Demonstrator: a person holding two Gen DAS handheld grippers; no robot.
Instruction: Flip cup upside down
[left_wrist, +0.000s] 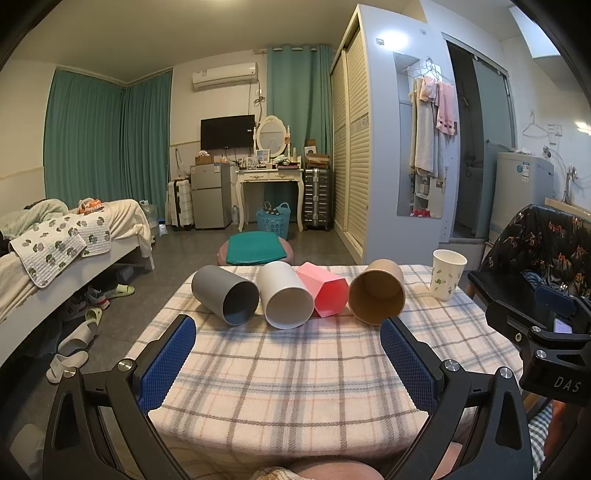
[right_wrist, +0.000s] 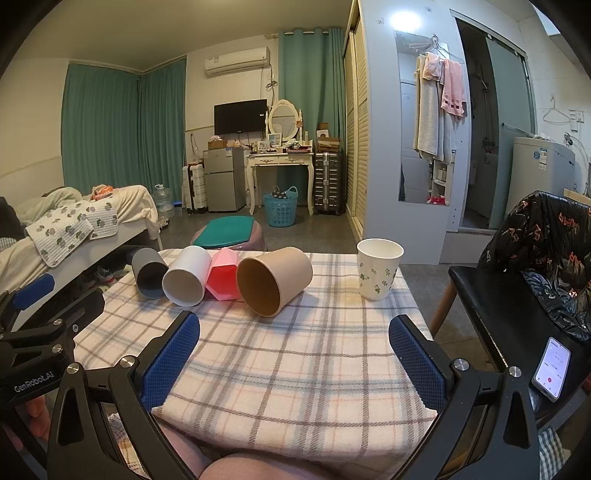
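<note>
A white paper cup with green print (left_wrist: 447, 274) (right_wrist: 378, 268) stands upright, mouth up, at the far right of the checked table (left_wrist: 295, 373) (right_wrist: 291, 369). Lying on their sides in a row at the far edge are a grey cup (left_wrist: 225, 294) (right_wrist: 148, 272), a white cup (left_wrist: 284, 300) (right_wrist: 186, 275), a pink faceted cup (left_wrist: 325, 294) (right_wrist: 221, 278) and a brown cup (left_wrist: 376, 291) (right_wrist: 273, 280). My left gripper (left_wrist: 288, 336) is open and empty, short of the row. My right gripper (right_wrist: 293, 332) is open and empty, near the brown cup.
A black chair with a patterned bag (right_wrist: 535, 266) stands right of the table, with a phone (right_wrist: 552, 367) on it. A bed (left_wrist: 55, 251) is on the left, slippers (left_wrist: 70, 354) on the floor. A stool with a green cushion (left_wrist: 255, 249) is beyond the table.
</note>
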